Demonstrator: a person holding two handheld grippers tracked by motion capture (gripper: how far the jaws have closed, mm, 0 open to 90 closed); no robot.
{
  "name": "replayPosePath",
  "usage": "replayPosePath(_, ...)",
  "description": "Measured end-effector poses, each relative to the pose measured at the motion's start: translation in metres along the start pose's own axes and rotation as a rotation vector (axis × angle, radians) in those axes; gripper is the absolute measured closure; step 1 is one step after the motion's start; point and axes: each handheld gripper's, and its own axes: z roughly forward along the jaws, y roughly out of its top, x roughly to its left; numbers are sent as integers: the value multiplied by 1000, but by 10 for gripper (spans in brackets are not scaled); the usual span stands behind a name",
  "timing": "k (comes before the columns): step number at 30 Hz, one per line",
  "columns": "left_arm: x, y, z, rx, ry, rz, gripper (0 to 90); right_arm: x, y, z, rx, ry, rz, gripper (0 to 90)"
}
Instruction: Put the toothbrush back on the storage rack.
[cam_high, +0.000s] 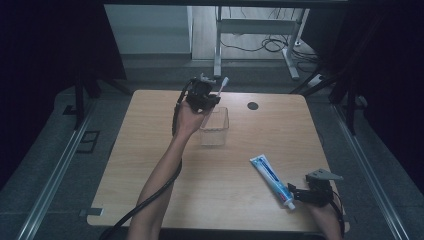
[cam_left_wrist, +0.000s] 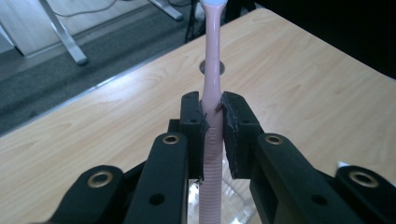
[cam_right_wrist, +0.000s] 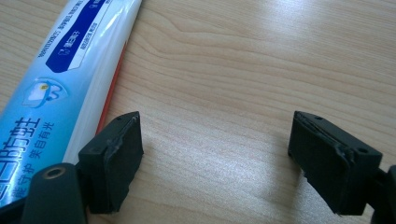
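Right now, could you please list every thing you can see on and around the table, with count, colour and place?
toothbrush: one, pink, clamped between the jaws of the left hand-held gripper, above the cup.
cup: one, clear, standing on the table at centre-left.
toothpaste tube: one, blue and white, lying on the table at near right, beside the right hand-held gripper.
table: one, light wood, with a dark round hole near the far edge.
desk frame: one, grey metal, on the floor beyond the table.
left hand-held gripper: one, black, raised over the cup, shut on the toothbrush.
right hand-held gripper: one, black, low over the table, jaws open.
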Motion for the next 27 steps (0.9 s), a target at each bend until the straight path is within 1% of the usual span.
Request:
replayPosePath(3, 1, -2, 6, -11, 16, -6, 794, 0, 0, 0, 0, 0, 0, 174)
replayPosePath(5, 2, -4, 10, -17, 29, -1, 794, 0, 0, 0, 0, 0, 1, 174)
replayPosePath(8, 2, -8, 14, -24, 35, -4, 794, 0, 0, 0, 0, 0, 1, 174)
replayPosePath(9, 1, -9, 15, -25, 42, 4, 794, 0, 0, 0, 0, 0, 1, 174)
replayPosePath(11, 0, -12, 18, -31, 38, 6, 794, 0, 0, 0, 0, 1, -1, 174)
replayPosePath(15, -3, -20, 25, -30, 49, 26, 794, 0, 0, 0, -1, 1, -3, 174)
replayPosePath(21, -6, -33, 36, -12, 56, 43, 794, 0, 0, 0, -1, 1, -3, 174)
replayPosePath(27, -8, -43, 45, 18, 59, 57, 794, 0, 0, 0, 0, 3, -3, 174)
